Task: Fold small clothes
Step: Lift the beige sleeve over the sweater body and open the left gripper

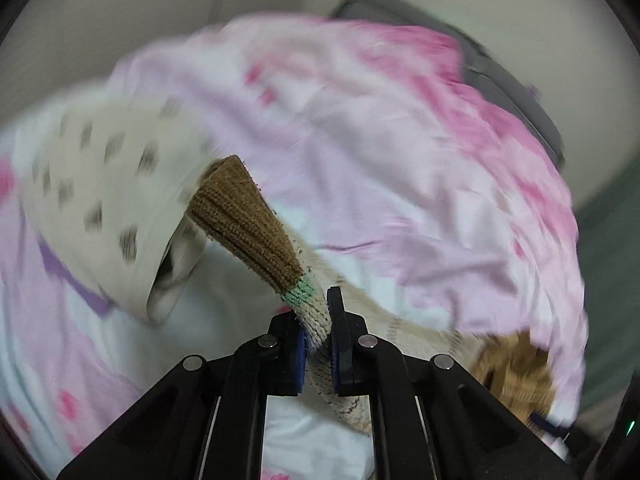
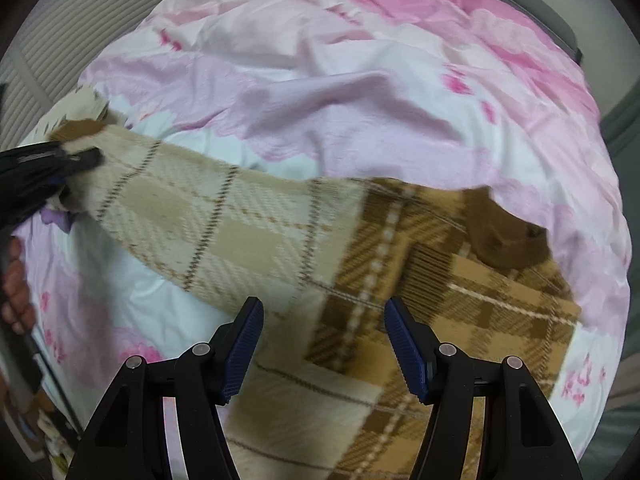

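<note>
I'm clamping the left tool [image 1: 318,344] on the knit cuff [image 1: 248,220] of the plaid garment [image 2: 280,240], pads pinching the cream band just behind the brown ribbing, w/ the cuff sticking out ahead of the tips. The sleeve [image 2: 208,216] is running from that tool across to the body, which is lying on the bed sheet [image 2: 320,100] right under my right tool [image 2: 324,344]; its jaws are standing apart, gripping nothing. Fabric's looking soft, light, a bit fleecy, so it's prob going to sag and stretch, not slip. Best holds, imo: cuff and hem edges. A spotted cloth [image 1: 100,184] is sitting left of the left tool.
</note>
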`<state>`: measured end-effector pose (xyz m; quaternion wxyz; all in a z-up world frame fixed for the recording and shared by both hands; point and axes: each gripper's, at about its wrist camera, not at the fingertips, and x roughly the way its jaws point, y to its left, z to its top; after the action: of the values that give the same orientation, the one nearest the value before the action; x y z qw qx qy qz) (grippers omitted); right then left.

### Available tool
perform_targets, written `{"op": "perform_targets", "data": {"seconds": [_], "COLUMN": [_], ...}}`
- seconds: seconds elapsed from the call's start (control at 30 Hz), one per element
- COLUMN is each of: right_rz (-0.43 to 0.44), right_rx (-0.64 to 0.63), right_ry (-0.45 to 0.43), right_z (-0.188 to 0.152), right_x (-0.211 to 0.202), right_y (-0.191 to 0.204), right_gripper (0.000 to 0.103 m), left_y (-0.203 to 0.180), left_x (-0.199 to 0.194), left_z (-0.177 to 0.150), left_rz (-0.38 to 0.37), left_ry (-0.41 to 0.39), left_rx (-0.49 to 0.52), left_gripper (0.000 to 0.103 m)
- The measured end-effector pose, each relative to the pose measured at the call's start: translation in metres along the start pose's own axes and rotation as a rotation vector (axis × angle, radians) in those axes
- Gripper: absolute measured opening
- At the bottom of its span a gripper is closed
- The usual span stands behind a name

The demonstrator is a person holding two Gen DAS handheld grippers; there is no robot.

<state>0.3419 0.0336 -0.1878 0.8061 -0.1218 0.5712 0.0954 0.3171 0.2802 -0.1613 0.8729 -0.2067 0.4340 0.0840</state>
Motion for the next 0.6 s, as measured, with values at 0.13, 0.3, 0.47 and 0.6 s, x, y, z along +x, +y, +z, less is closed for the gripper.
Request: {"op": "perform_targets", "data": {"seconds": [0.13, 0.3, 0.47, 0.6], "right_rz": [-0.024, -0.072, -0.166, -0.226], "right_rx": [0.067, 0.183, 0.286, 0.362], "right_ry": [-0.036, -0.084, -0.126, -0.118], "right_z": [-0.016, -0.043, -0.081, -0.115], "right_x": [-0.025, -0.059, -0.089, -0.098], "right_y": [-0.04, -0.103, -0.17, -0.217], "right_gripper": [0.064, 0.064, 0.064, 0.064], "left_y": [-0.07, -0.171, -0.265, -0.32], "left_x": [-0.037, -0.061, -0.048, -0.022], "left_z": [-0.004, -0.026, -0.069, -0.108], "left_rz": [-0.04, -0.127, -0.19, -0.203], "left_ry": [-0.041, -0.063, -0.05, -0.011], "left_rx": [0.159, 0.346, 0.492, 0.557], "left_gripper": [0.011, 0.011, 0.011, 0.011]}}
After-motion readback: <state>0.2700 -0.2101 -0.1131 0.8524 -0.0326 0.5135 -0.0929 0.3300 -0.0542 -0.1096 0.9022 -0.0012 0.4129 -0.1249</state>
